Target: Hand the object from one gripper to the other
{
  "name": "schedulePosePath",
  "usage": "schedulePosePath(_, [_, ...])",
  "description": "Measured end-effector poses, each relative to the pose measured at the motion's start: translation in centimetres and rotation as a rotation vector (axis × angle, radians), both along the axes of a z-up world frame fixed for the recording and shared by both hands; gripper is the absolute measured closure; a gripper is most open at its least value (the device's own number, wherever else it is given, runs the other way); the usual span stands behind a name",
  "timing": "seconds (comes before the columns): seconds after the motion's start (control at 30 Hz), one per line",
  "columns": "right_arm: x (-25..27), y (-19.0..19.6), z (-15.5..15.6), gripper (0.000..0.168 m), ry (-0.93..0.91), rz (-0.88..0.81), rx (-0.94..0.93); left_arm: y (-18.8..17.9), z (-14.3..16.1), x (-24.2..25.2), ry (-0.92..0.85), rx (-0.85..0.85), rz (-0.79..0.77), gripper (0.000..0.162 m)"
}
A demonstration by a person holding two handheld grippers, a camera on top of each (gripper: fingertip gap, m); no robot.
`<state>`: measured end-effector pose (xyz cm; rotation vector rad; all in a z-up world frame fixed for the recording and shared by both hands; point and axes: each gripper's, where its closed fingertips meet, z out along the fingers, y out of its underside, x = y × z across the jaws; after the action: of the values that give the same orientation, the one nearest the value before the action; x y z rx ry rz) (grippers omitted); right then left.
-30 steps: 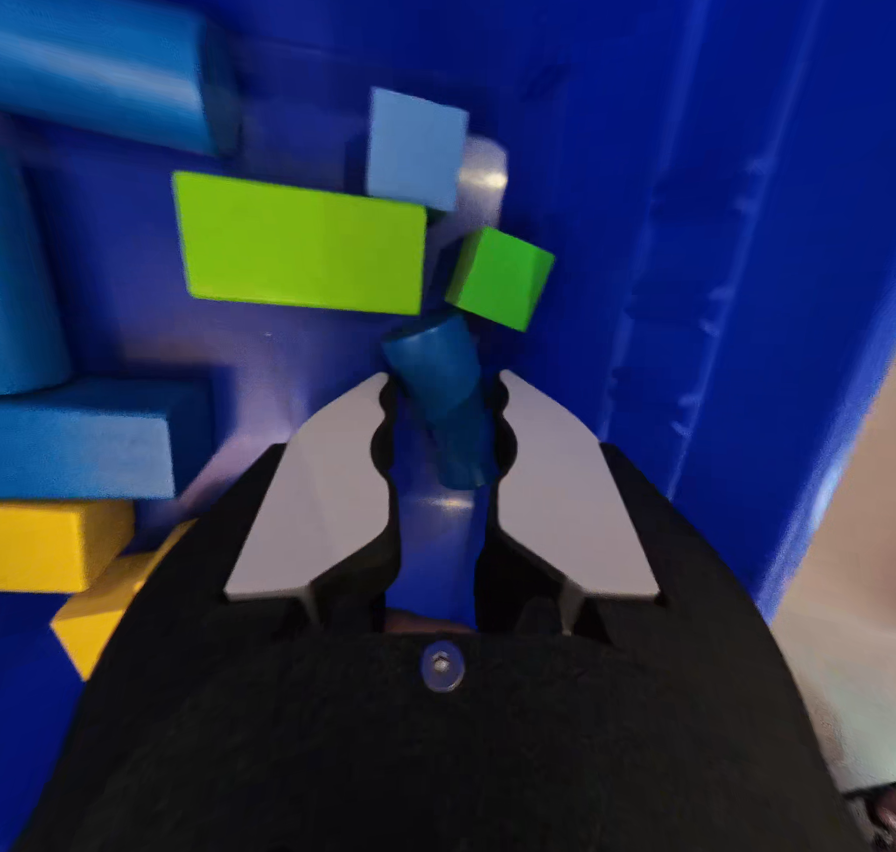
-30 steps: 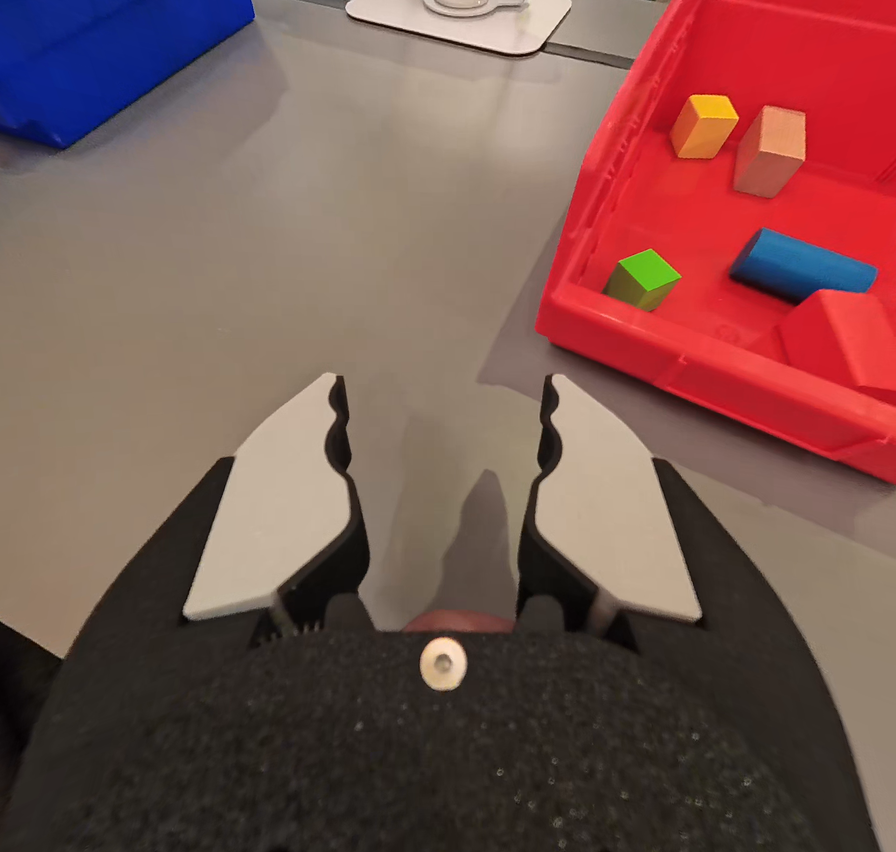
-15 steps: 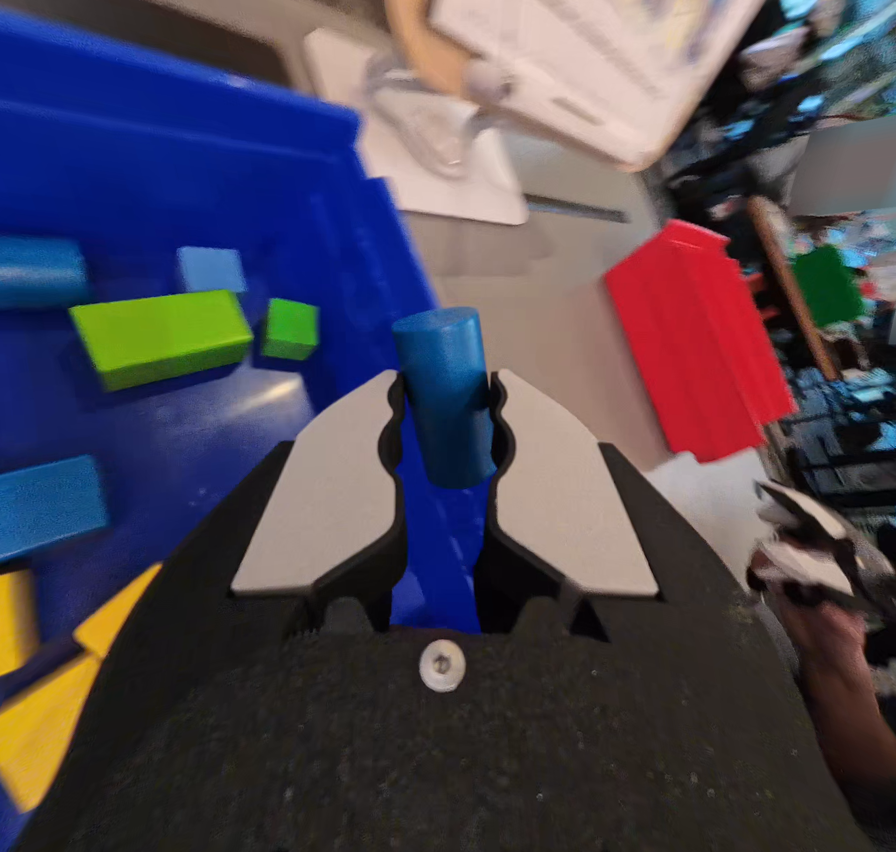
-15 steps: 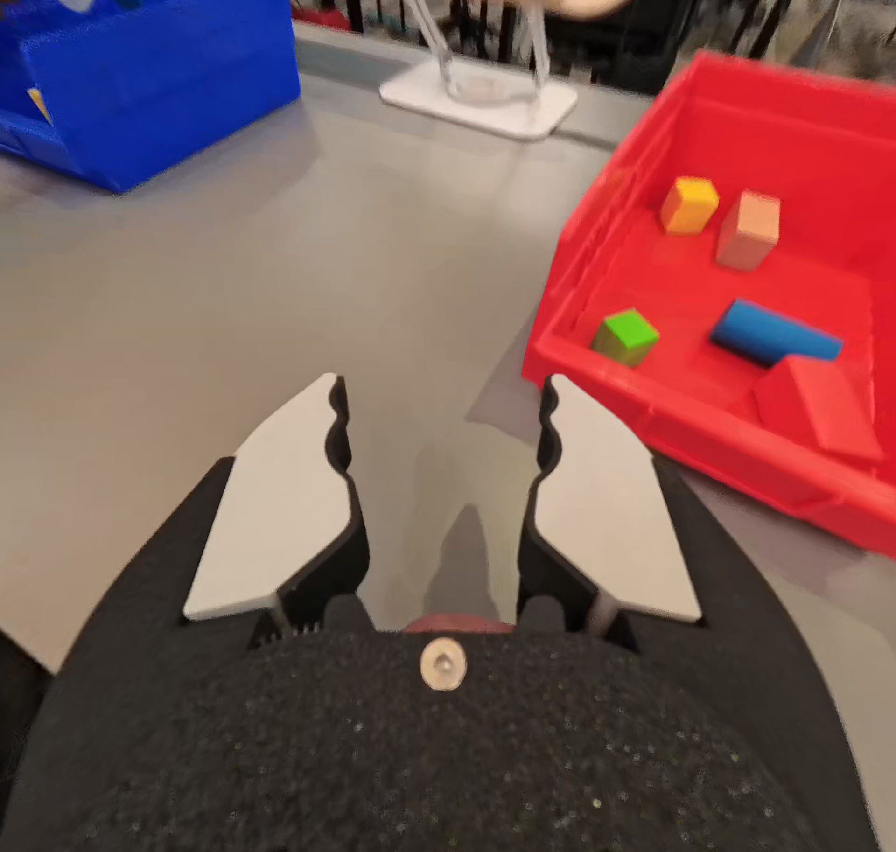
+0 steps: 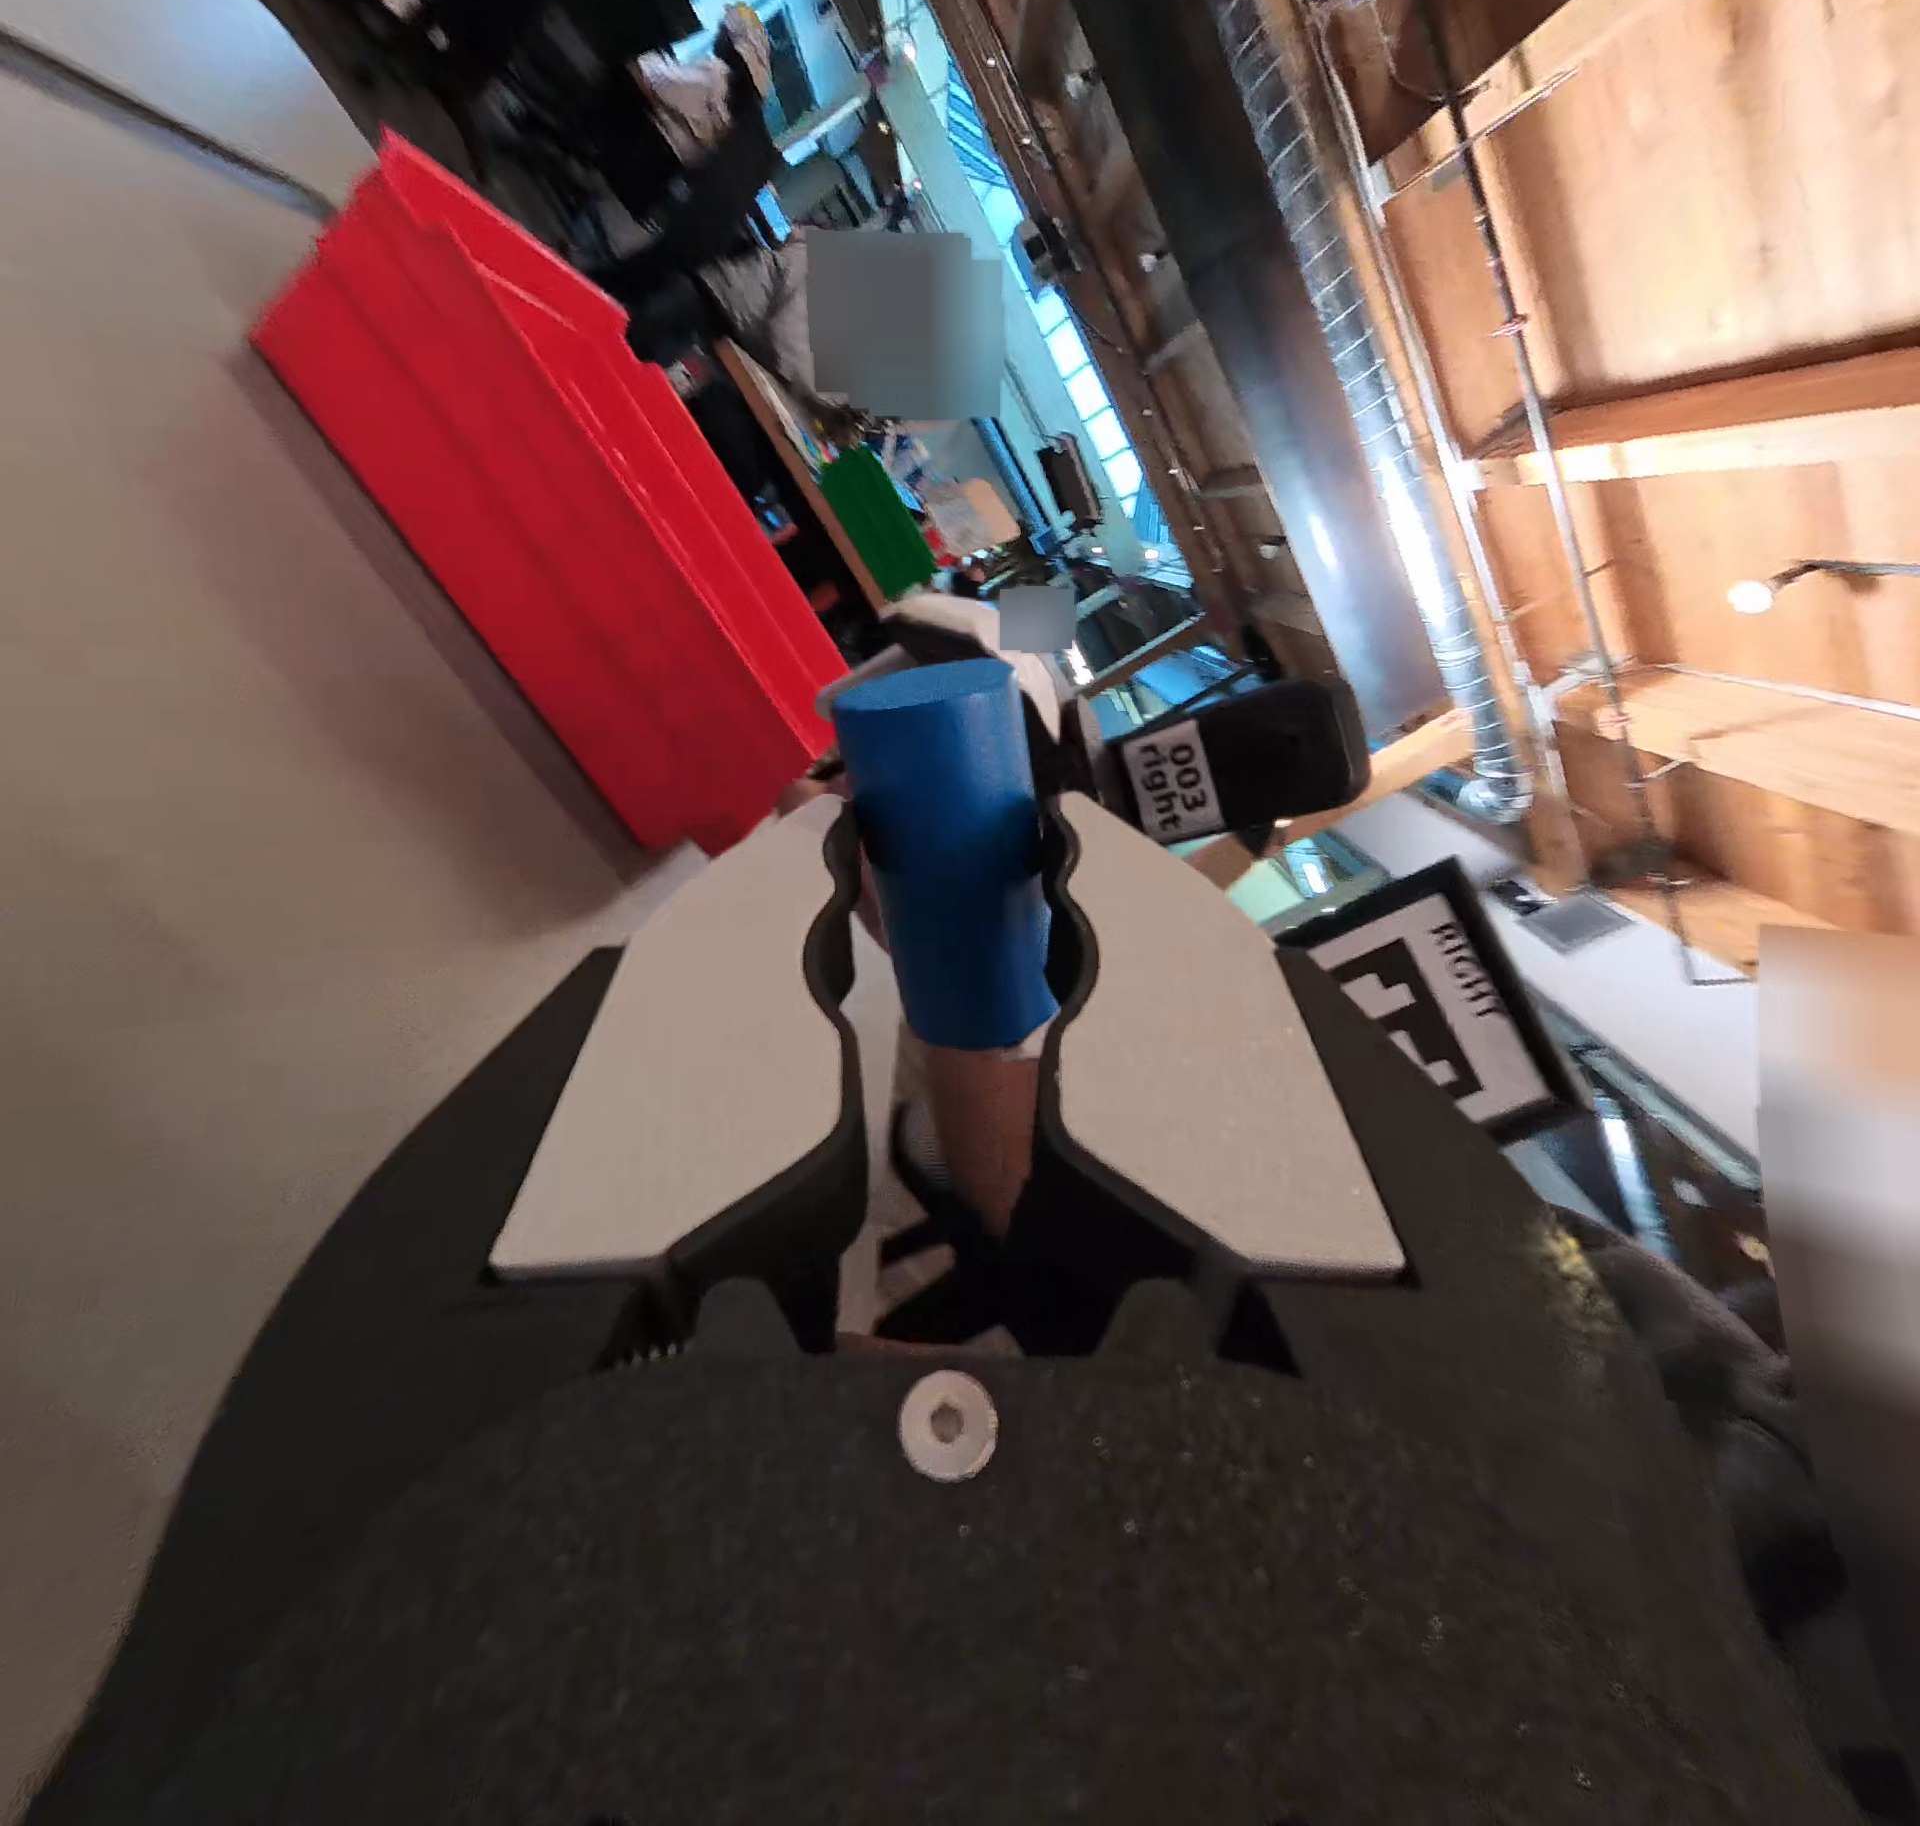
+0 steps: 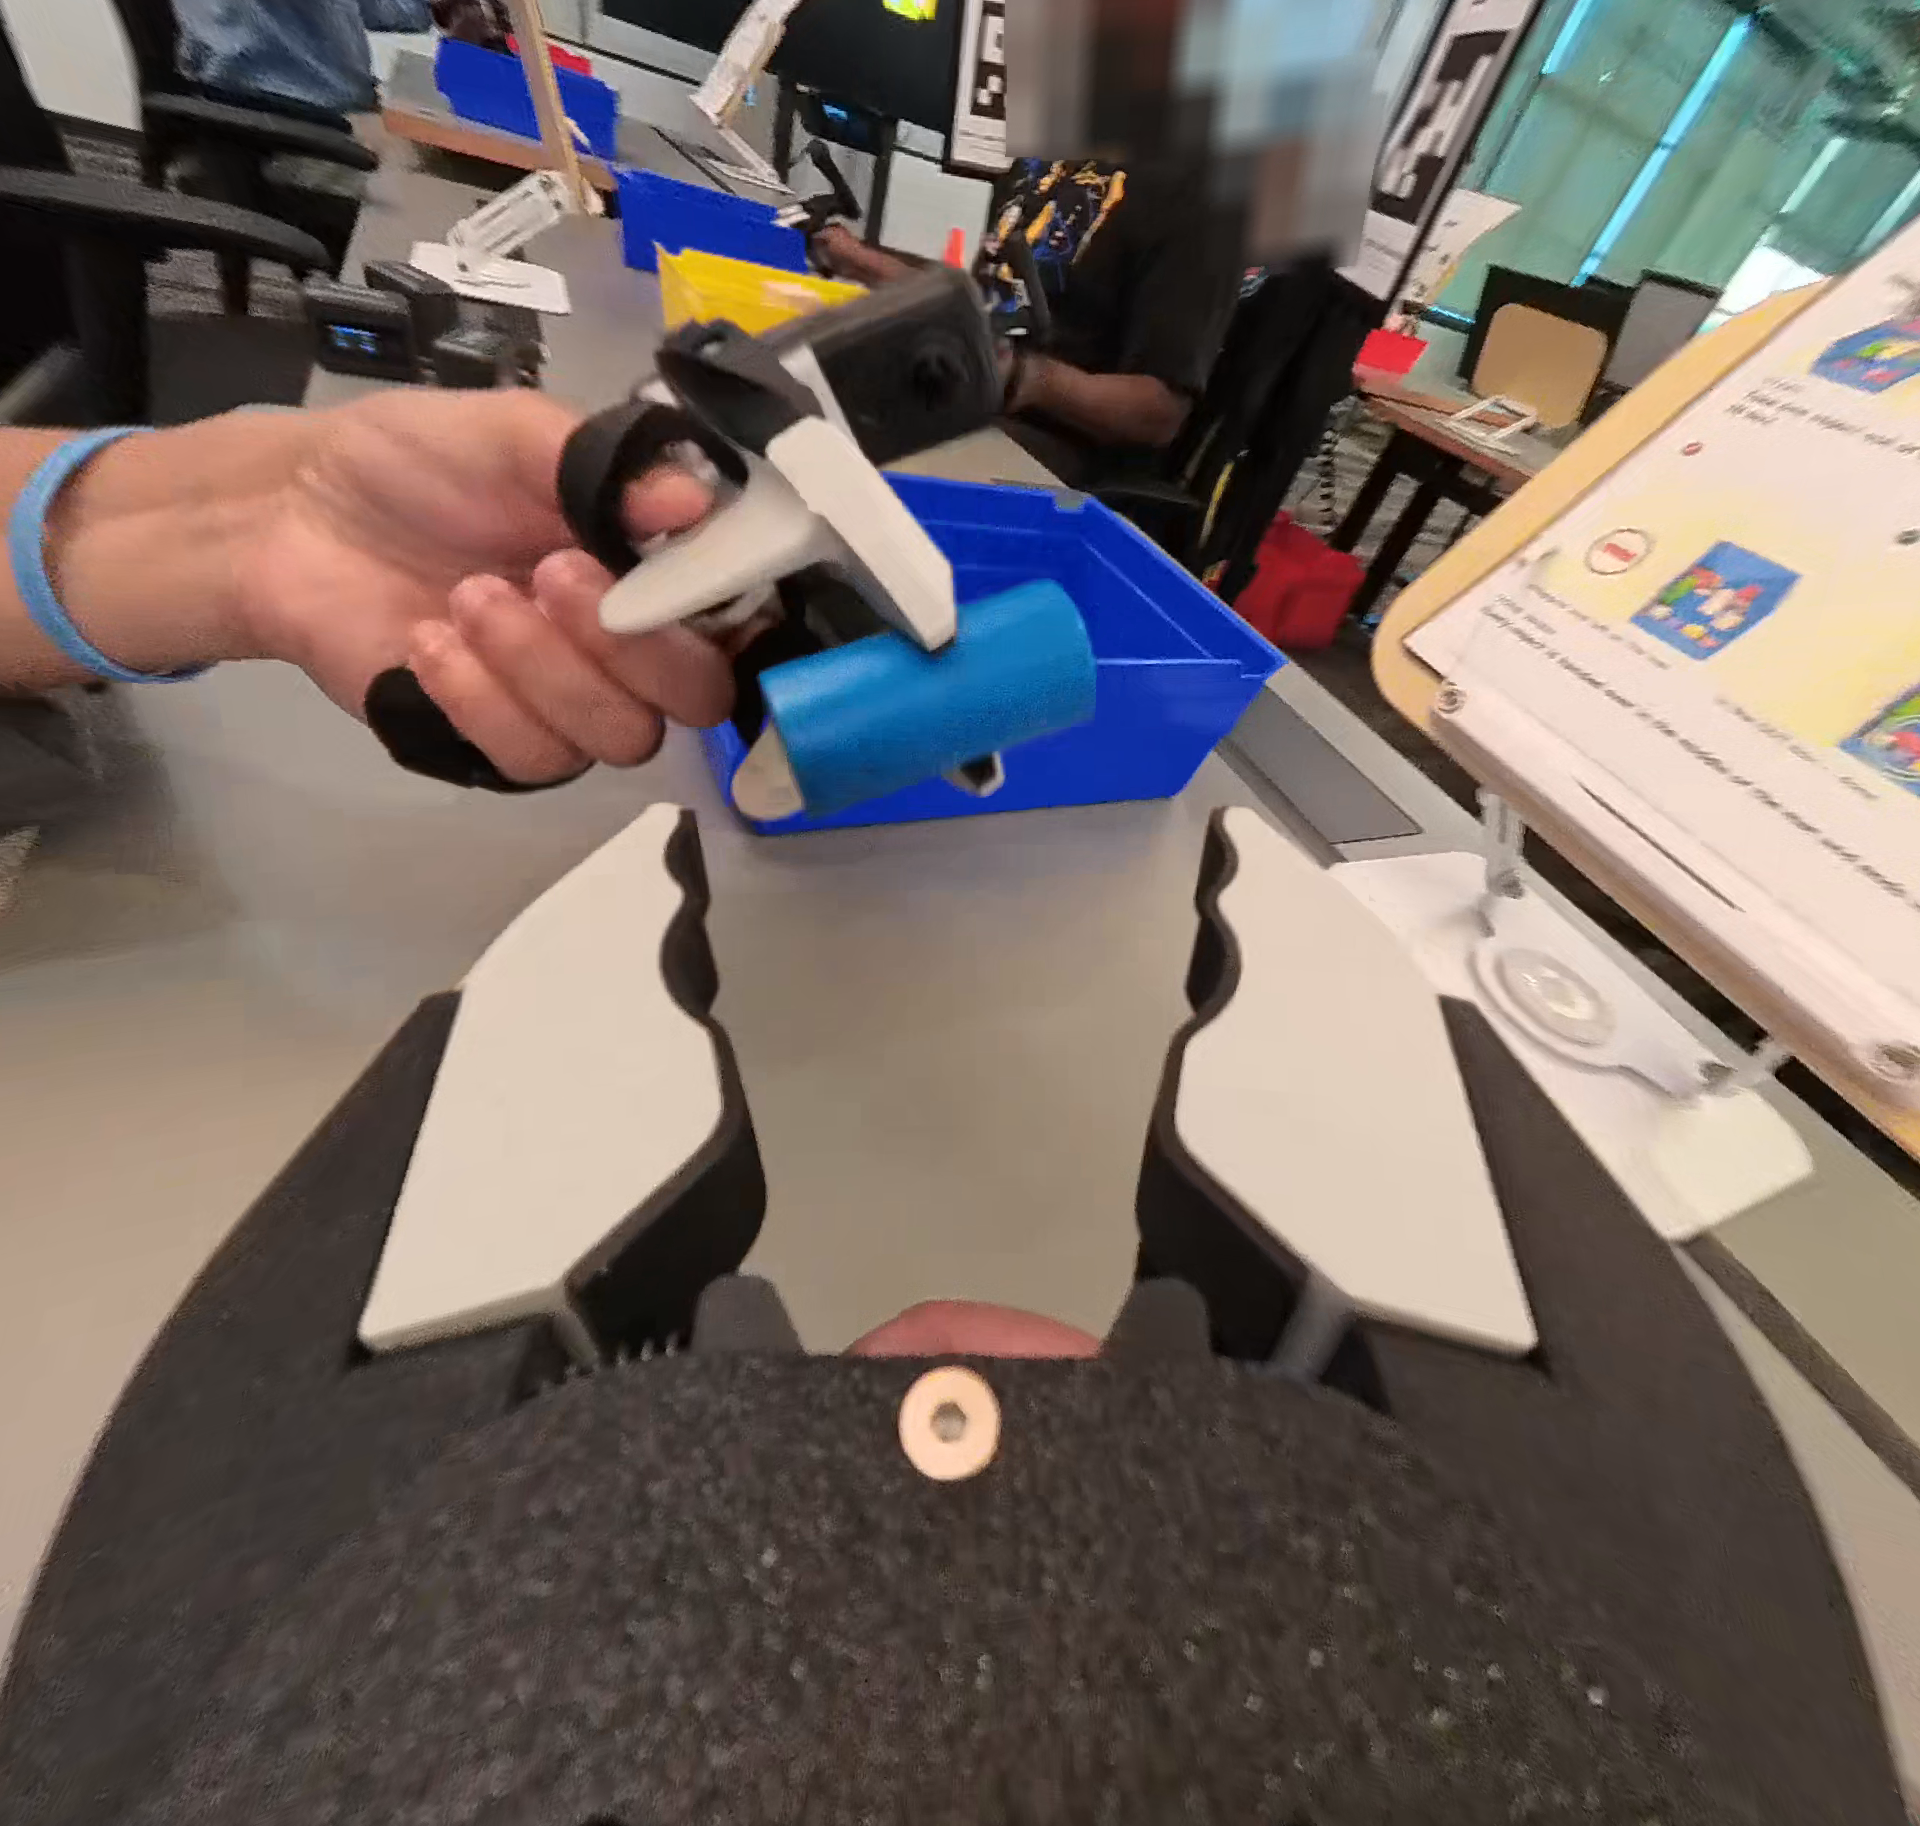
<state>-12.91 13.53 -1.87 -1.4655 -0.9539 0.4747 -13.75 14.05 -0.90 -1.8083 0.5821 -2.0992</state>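
Handover approach: left gripper (image 5: 948, 846) clamped on blue cylinder (image 6: 928, 693), held mid-air above grey table (image 6: 312, 893). Right gripper (image 6: 948, 872) jaws wide apart, empty, short of it. Next: advance, straddle free end, close.

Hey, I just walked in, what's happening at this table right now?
A person is working two hand-held tools. The left tool is shut on a blue cylinder and holds it in the air in front of the blue bin, above the grey table. The right tool is open and empty, pointed at the cylinder but not yet around it. The red bin sits off to the side.
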Motion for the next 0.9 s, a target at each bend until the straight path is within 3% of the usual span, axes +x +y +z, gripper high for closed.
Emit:
schedulePosePath(0.1, [-0.5,-0.8,-0.8,0.079,-0.046,0.051,0.014,-1.1,-0.2,0.8,-0.054,-0.080,-0.091,0.129])
schedulePosePath(0.17, [-0.4,-1.3,-0.9,0.089,-0.021,0.063,0.036,-1.7,-0.9,1.5,-0.059,-0.121,-0.142,0.129])
schedulePosePath(0.4, [1.2,-1.2,-2.7,0.085,-0.011,0.063,-0.032,-3.4,-2.5,4.0,-0.052,-0.191,-0.205,0.129])
schedulePosePath(0.47, [1.2,-1.9,-3.0,0.097,-0.020,0.101,-0.058,-3.7,-2.6,4.5,-0.057,-0.194,-0.209,0.129])
schedulePosePath(0.6, [1.7,-2.6,-2.7,0.097,-0.001,0.121,-0.115,-4.3,-2.2,4.9,-0.082,-0.210,-0.225,0.128])
schedulePosePath(0.63, [1.9,-2.7,-2.5,0.097,0.005,0.124,-0.118,-4.4,-2.2,4.7,-0.075,-0.193,-0.219,0.128])
schedulePosePath(0.67, [2.2,-2.8,-2.1,0.097,0.007,0.119,-0.114,-4.4,-2.7,4.5,-0.029,-0.153,-0.195,0.117])
schedulePosePath(0.7, [2.6,-2.9,-1.6,0.097,0.003,0.110,-0.106,-4.3,-3.8,4.3,0.052,-0.098,-0.148,0.096])
schedulePosePath(0.73, [3.2,-3.1,-1.3,0.097,-0.011,0.097,-0.097,-4.3,-5.1,3.9,0.140,-0.036,-0.100,0.084])
schedulePosePath(0.77, [4.2,-3.1,-0.8,0.097,-0.033,0.066,-0.082,-4.7,-6.3,3.2,0.218,0.028,-0.071,0.091])
schedulePosePath(0.9, [13.7,-1.9,1.7,0.097,-0.125,-0.221,-0.098,-10.2,-10.3,-0.1,0.369,0.228,-0.060,0.090])
